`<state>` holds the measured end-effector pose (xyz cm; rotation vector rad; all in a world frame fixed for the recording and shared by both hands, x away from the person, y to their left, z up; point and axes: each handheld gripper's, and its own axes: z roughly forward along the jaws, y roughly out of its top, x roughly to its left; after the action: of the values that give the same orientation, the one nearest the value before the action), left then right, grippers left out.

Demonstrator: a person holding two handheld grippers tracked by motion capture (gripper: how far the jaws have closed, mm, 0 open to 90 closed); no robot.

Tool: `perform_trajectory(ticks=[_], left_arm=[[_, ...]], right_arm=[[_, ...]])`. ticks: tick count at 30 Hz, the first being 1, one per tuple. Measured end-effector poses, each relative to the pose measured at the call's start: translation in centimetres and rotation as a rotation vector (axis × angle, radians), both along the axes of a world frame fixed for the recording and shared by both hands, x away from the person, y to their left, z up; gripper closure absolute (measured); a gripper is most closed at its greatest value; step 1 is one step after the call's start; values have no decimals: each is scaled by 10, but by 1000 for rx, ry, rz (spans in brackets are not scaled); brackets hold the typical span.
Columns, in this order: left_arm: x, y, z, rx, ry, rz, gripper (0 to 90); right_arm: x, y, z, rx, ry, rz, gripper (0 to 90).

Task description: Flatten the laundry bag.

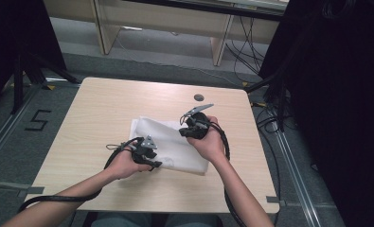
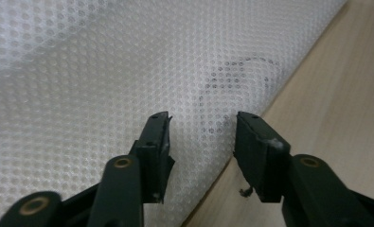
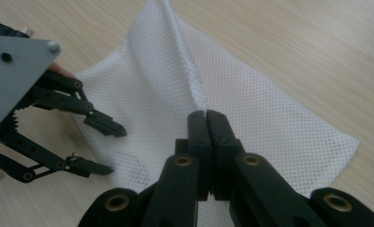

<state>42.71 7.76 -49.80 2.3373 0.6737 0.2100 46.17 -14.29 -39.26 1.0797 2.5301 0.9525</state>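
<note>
High view: at the left of centre the left gripper (image 1: 149, 158) is held low over the near left edge of the white mesh cloth (image 1: 170, 142), which is spread across the middle of the light wooden table (image 1: 99, 109). Right of centre, the right gripper (image 1: 188, 130) is seen raised at the cloth's far right part, its grey plate tipped up. A small dark disc (image 1: 199, 97) is set on the table toward the upper right, well apart from the cloth. Left gripper view: the mesh cloth (image 2: 128, 71) is spread over the upper left, bare table at the right; the jaws are parted, with cloth lying beneath the gap, not pinched. Right gripper view: the left gripper (image 3: 87, 142) is seen at the left, jaws apart over the cloth edge; at centre the right gripper (image 3: 207, 113) is pressed together on a raised ridge of the cloth (image 3: 184, 75).
</note>
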Motion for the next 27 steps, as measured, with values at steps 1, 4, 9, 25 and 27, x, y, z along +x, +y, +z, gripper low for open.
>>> perform_trajectory(ticks=[1,4,9,25,27], left_arm=[[-3,0,1,-22,-3,16,590],[-6,1,6,-7,-4,-9,689],[-12,-4,9,41,-4,-61,822],[-8,-26,-2,30,6,-4,894],[-4,-25,-1,63,7,-26,894]], right_arm=[[0,0,-1,-3,-9,-1,900],[0,-2,-1,0,-1,-12,900],[1,-2,-2,-2,-9,-9,900],[-18,5,12,51,-5,38,900],[-22,8,11,69,-25,36,900]])
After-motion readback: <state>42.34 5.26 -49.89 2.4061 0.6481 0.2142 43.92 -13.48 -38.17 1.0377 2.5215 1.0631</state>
